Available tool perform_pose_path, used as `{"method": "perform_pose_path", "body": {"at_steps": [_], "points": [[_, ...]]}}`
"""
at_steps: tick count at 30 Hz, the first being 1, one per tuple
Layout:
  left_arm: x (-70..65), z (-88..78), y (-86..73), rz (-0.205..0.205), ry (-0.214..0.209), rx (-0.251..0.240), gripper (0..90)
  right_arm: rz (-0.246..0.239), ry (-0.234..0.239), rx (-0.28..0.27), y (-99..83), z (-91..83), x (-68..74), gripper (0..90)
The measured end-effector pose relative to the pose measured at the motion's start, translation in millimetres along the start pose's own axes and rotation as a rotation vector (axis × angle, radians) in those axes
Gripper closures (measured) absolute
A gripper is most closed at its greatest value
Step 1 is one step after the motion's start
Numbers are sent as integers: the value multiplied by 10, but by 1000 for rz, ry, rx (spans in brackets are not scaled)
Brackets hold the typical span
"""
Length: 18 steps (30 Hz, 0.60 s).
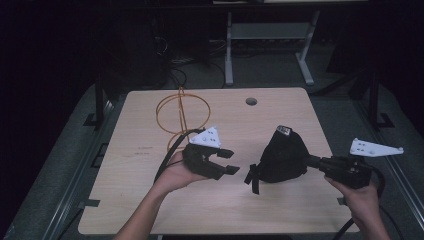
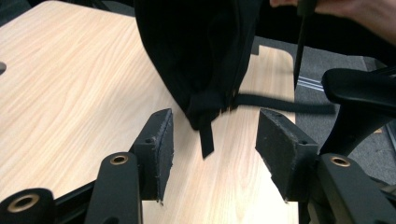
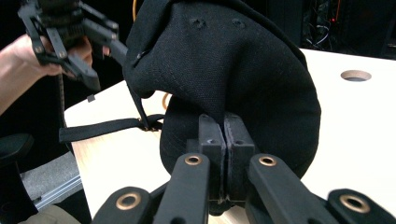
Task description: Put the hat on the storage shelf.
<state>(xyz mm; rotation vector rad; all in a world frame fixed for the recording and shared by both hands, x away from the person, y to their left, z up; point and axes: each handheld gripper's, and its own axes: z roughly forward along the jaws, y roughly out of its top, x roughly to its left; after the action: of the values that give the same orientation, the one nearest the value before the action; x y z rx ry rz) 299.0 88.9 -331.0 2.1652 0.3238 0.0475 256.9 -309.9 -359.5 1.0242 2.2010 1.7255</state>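
Note:
A black cap hangs just above the light wooden table, right of the middle. My right gripper is shut on its fabric; in the right gripper view the jaws are pressed together on a fold of the cap. The cap's black strap trails to the left. My left gripper stands open just left of the cap, tips pointing at it. In the left gripper view the cap and its strap end lie just beyond the spread pads, untouched.
An orange cable loop lies at the table's back left. A round hole sits near the far edge. A grey metal frame stands on the floor behind. A black chair arm is off the table's side.

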Motion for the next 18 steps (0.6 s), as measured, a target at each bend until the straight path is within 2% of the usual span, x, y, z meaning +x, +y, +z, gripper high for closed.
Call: {"method": "perform_pose_path", "body": {"at_steps": [2, 6, 13, 15, 18], "points": [[7, 1, -56, 0, 6, 8, 450, 2, -1, -4, 36, -13, -11, 883], [15, -17, -159, -27, 3, -6, 433, 6, -6, -5, 92, -36, -28, 882], [26, -45, -286, -32, 17, -3, 414, 5, -15, 5, 158, -58, -46, 882], [27, -45, -348, -46, 20, -5, 402, 2, -19, 7, 192, -64, -53, 882], [10, -40, -407, -37, 35, 6, 388, -2, -19, 4, 236, -72, -57, 882]]}}
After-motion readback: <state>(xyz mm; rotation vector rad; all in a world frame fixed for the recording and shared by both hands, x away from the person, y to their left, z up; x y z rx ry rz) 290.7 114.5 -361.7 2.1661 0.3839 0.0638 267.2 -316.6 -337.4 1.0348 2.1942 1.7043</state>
